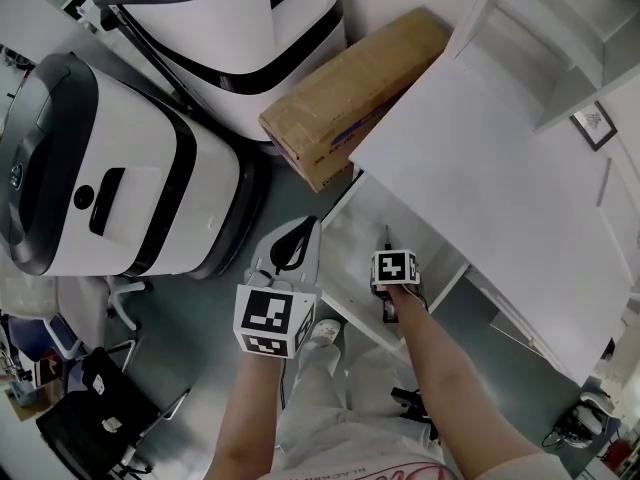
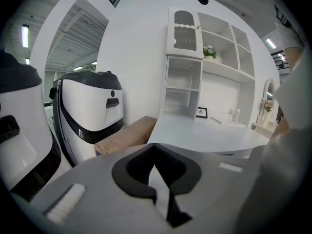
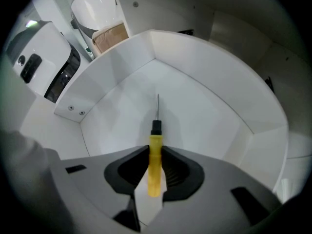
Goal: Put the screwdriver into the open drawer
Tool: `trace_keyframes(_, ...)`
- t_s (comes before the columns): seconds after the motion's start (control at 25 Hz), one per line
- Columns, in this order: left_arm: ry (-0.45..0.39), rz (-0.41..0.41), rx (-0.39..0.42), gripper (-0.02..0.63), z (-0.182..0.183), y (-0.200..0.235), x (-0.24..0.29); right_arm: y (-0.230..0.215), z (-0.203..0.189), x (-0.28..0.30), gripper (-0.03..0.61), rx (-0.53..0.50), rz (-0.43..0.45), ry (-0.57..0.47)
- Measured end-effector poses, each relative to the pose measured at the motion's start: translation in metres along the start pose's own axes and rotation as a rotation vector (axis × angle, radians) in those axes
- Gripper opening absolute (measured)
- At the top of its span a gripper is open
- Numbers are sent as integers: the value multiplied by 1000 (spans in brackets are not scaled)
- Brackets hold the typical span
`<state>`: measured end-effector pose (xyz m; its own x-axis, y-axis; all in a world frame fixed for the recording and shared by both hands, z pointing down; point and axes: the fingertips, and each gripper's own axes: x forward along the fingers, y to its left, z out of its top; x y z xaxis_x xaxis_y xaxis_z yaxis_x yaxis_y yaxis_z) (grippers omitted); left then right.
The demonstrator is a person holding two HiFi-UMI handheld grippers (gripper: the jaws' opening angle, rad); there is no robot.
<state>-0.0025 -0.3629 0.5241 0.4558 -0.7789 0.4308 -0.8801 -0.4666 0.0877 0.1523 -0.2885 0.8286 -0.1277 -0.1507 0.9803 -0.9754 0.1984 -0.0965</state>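
Screwdriver [image 3: 155, 141] clamped in right tongs [image 3: 155, 154], left tongs [image 2: 155, 149] closed

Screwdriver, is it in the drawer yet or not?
Almost. Done: the drawer is open, and the screwdriver is over it. In hand: the right gripper clamps its yellow handle, tip pointing down into the drawer. Left: let go inside. The left gripper is shut, empty.

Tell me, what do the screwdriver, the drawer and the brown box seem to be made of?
Screwdriver: the yellow handle looks like slightly translucent plastic. The thin grey shaft is probably metal, though it is too small to be sure.
Drawer: smooth, matte white panels, likely painted or laminated board. The look leaves that open.
Box: cardboard, judging by its dull brown, papery surface.
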Motion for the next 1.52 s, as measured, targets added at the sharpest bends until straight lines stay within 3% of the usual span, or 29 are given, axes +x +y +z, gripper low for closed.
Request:
trace_keyframes(0.08, 1, -2, -1, 8, 0, 0, 1, 4, 1, 0, 88, -3, 18, 3)
trace_keyframes(0.28, -6, -11, 1, 8, 2, -5, 1, 24, 2, -4, 238, 23, 121, 18)
trace_keyframes(0.56, -24, -19, -4, 8, 6, -9, -4, 16, 10, -19, 305, -32, 52, -46)
trace_keyframes(1.2, -123, -34, 20, 8, 50, -25, -36, 23, 18, -89, 300, -135, 35, -124)
trace_keyframes(1.52, -159, -57, 51, 8, 65, -36, -52, 18, 28, -132, 184, -189, -5, -205)
